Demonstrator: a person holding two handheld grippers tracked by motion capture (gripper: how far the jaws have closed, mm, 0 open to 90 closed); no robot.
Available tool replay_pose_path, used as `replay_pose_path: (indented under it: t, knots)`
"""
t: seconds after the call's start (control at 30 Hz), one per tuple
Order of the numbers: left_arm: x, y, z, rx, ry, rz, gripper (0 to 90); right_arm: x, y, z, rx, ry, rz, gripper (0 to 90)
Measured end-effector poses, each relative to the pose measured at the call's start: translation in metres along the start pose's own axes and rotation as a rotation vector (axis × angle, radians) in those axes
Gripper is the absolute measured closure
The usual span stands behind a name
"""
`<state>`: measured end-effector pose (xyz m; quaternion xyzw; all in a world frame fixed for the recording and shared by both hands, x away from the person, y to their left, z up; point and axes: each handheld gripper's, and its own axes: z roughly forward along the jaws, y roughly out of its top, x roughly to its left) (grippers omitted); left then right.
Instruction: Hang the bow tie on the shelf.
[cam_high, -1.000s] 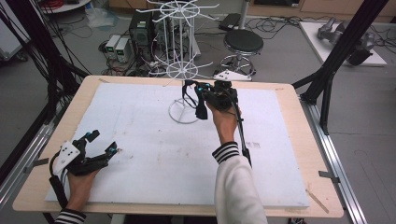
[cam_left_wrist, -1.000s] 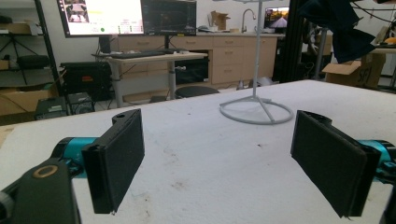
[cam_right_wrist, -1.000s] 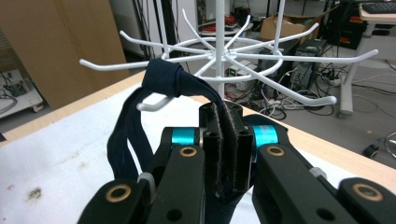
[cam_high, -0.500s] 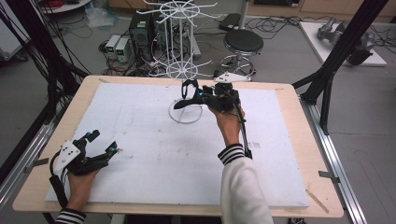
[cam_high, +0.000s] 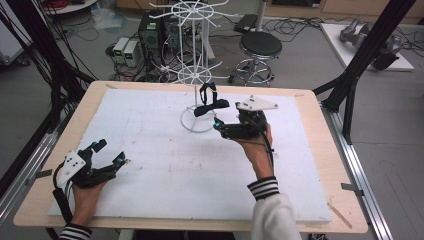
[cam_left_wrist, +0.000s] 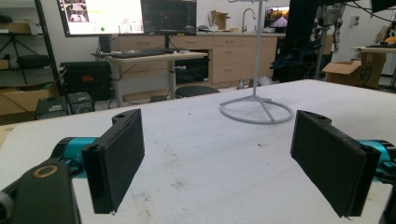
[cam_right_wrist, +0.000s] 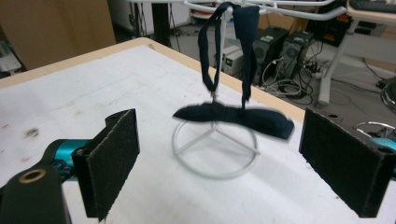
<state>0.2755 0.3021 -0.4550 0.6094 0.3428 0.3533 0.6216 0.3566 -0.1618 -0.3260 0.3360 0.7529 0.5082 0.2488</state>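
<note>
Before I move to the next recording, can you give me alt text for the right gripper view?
A dark navy fabric bow tie hangs by its strap from an arm of a white wire display rack standing on a white foam-covered table. The right gripper faces it with both black padded jaws wide open and empty.

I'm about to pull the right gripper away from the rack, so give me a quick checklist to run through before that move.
1. Bow tie hangs by its strap on a prong of the white rack: ok.
2. Right gripper has let go: ok. Its jaws have just been opening and now stand wide, nothing between the pads.
3. Bow tie at rest: cannot tell. It is blurred in the right gripper view.
4. Strap seated well on the prong: cannot tell, the hook point is cut off at the frame's top.
5. Left gripper out of the way: ok, open at the near left of the white mat.
6. Rack base ring flat on the mat: ok.
</note>
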Motion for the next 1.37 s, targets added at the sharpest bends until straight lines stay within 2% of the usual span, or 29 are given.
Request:
replay_pose_path:
  t: [0.13,0.27,0.37,0.6,0.7,0.9,0.97,1.07,1.37]
  knots:
    - [0.000,0.000,0.000,0.000,0.000,0.000,17.7,-0.001,-0.020,-0.028,-0.023,0.008,-0.013,11.4]
    - [0.000,0.000,0.000,0.000,0.001,-0.003,17.7,-0.004,-0.045,-0.055,-0.054,-0.003,-0.021,11.3]
    - [0.000,0.000,0.000,0.000,0.001,-0.001,17.7,-0.004,-0.069,-0.075,-0.099,-0.004,-0.018,11.3]
    - [0.000,0.000,0.000,-0.003,0.002,0.001,17.7,-0.009,-0.129,-0.108,-0.213,-0.057,0.017,11.1]
    - [0.000,0.000,-0.001,-0.005,0.003,0.002,17.6,-0.013,-0.149,-0.114,-0.268,-0.099,0.038,10.3]
    - [-0.001,0.000,-0.001,-0.006,0.005,0.005,17.5,-0.018,-0.172,-0.114,-0.315,-0.135,0.057,10.2]
    - [-0.001,0.000,-0.001,-0.007,0.006,0.005,17.5,-0.018,-0.176,-0.113,-0.335,-0.149,0.060,10.2]
    - [-0.001,0.000,-0.001,-0.006,0.007,0.006,17.4,-0.019,-0.180,-0.111,-0.320,-0.151,0.055,10.3]
    - [-0.001,0.000,-0.001,-0.011,0.008,0.005,17.3,-0.018,-0.181,-0.112,-0.332,-0.156,0.056,10.3]
